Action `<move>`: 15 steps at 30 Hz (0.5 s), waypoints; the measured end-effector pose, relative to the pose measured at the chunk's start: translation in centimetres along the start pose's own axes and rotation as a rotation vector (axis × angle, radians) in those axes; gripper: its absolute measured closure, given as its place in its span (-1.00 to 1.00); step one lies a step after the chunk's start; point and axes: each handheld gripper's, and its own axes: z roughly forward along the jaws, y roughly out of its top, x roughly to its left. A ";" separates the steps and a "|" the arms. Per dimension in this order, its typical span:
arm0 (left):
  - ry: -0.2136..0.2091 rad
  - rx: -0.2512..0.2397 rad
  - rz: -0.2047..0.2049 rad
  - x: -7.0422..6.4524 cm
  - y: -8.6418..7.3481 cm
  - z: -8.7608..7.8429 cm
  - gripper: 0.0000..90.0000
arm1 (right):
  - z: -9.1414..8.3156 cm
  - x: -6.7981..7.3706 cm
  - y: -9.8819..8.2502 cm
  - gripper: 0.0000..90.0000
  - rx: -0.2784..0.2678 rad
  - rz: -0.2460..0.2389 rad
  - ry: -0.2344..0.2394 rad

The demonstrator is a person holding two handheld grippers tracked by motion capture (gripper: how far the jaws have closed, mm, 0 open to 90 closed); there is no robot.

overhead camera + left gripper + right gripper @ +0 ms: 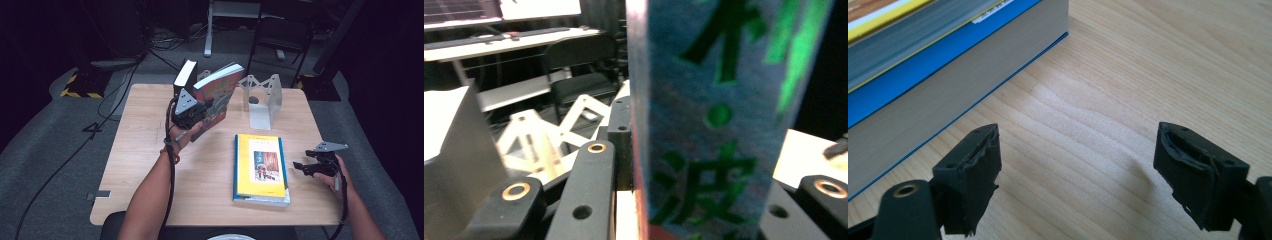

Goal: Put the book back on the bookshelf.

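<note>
Holding a colourful book tilted above the tabletop, the left tool grips it, while the right tool stands wide open beside the book stack.

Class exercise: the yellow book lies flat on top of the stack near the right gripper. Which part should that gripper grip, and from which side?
Grip the yellow book by its right long edge, coming in level from the right. It lies flat, and the open right gripper already faces that edge; the jaws would probably need to turn to pinch cover and underside.

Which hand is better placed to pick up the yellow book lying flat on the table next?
Right. The right gripper sits open beside the yellow book, jaws toward its edge with nothing between them. The left gripper is shut on the colourful book, held up near the white bookend.
</note>
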 end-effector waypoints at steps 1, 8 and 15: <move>0.012 0.003 0.000 0.2 0.0 0.0 0.64 | 0.2 0.0 0.0 -0.57 0.009 0.002 0.004; 0.079 -0.003 -0.025 1.6 -0.2 -0.3 0.64 | 0.6 0.1 -0.1 -0.59 0.028 -0.003 0.003; 0.156 -0.011 -0.062 2.8 0.0 -0.5 0.64 | 0.7 0.2 -0.4 -0.64 0.007 -0.010 -0.002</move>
